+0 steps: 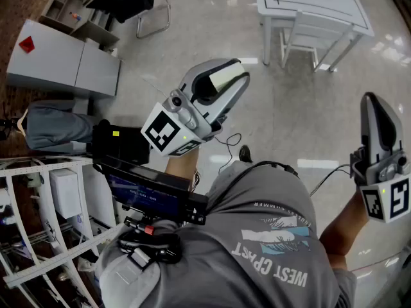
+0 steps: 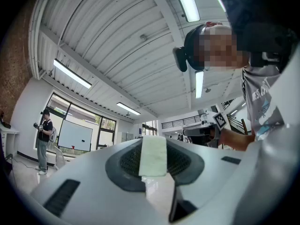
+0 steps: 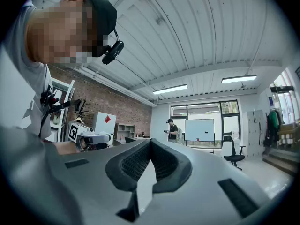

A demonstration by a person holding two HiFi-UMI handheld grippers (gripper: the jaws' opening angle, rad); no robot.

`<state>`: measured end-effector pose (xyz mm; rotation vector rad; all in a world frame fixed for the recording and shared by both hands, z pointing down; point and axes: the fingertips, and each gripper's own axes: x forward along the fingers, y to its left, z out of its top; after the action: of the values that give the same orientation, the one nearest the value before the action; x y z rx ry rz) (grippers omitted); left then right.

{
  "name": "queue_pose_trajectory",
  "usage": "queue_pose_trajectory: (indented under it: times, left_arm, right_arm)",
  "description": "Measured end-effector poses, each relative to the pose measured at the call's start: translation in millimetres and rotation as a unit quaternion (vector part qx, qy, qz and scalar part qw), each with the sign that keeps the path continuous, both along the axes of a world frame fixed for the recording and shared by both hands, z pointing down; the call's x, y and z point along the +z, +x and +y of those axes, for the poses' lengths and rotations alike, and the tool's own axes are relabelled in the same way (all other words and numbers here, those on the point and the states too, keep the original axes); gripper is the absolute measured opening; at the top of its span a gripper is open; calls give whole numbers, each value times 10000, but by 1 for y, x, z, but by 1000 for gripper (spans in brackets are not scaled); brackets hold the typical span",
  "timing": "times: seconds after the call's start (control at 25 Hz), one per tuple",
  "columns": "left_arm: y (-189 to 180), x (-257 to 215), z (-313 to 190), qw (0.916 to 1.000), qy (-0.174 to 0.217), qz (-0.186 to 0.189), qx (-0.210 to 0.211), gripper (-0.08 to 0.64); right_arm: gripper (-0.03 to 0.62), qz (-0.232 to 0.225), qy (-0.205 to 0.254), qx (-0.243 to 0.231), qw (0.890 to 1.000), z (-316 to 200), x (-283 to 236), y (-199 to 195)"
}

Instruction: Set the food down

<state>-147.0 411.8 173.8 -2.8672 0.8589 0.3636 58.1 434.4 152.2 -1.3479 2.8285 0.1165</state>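
Note:
A pale, flat slab of food (image 2: 153, 156) stands between the jaws of my left gripper (image 2: 153, 139), which is shut on it. In the head view the left gripper (image 1: 234, 69) is held up above the floor, left of middle, and the pale food (image 1: 225, 79) shows between its jaws. My right gripper (image 1: 371, 98) is raised at the far right. In its own view the right gripper (image 3: 150, 142) is shut, tips touching, with nothing between them. Both grippers point upward toward the ceiling.
A white table (image 1: 308, 5) with a white chair (image 1: 314, 34) stands far ahead on the shiny floor. Grey cabinets (image 1: 61, 63) and a black chair (image 1: 125, 2) are at the left, and a white rack (image 1: 38, 236) at lower left. A distant person (image 3: 172, 130) stands by a whiteboard.

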Motion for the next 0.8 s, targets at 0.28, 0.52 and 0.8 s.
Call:
queue_pose_trajectory:
  times: [0.28,0.52,0.8]
  left_arm:
    - [-14,2,-5,9998,82,-168,-23,101]
    - [-27,5,-10,9997,117,-218,75,101]
    - [-23,6,-23,9992,171,-221,276,101]
  right_arm:
    - [5,-5,-26,84,10000,-7,4,-17]
    - [6,-50,24,267,9996,-12,5,-30]
    - [5,294,383,187,9987,-17,0,-42]
